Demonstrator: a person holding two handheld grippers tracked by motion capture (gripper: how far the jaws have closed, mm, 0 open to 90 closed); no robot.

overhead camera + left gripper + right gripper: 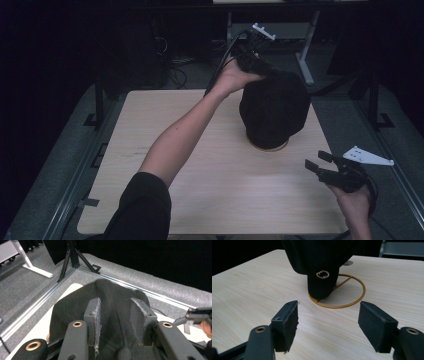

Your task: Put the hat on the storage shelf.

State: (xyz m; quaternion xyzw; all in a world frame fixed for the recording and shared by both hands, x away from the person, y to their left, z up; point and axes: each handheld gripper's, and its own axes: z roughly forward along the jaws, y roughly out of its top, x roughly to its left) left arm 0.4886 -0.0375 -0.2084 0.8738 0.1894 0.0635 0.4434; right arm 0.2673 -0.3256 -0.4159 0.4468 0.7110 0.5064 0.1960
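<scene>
**Now the cap sits on its stand, left jaws let go**

Now I have the black cap (pixel 274 114) draped over the gold wire stand (pixel 352 293) near the far right of the surface (pixel 200 190). My left gripper (pixel 117 315) sits right at the crown from behind, its jaws parted with cloth lying between the pads (pixel 93 312) but not pinched, as far as I can judge. My right gripper (pixel 318 162) waits low at the near right edge, well apart from the cap, jaws spread wide and empty, looking straight at the cap's front and the ring of the stand.

I judge the placing step nearly finished: the cap hangs on the stand and the release is under way. Next I need to lift the left gripper clear without dragging the fabric, then check that the cap sits square.
</scene>
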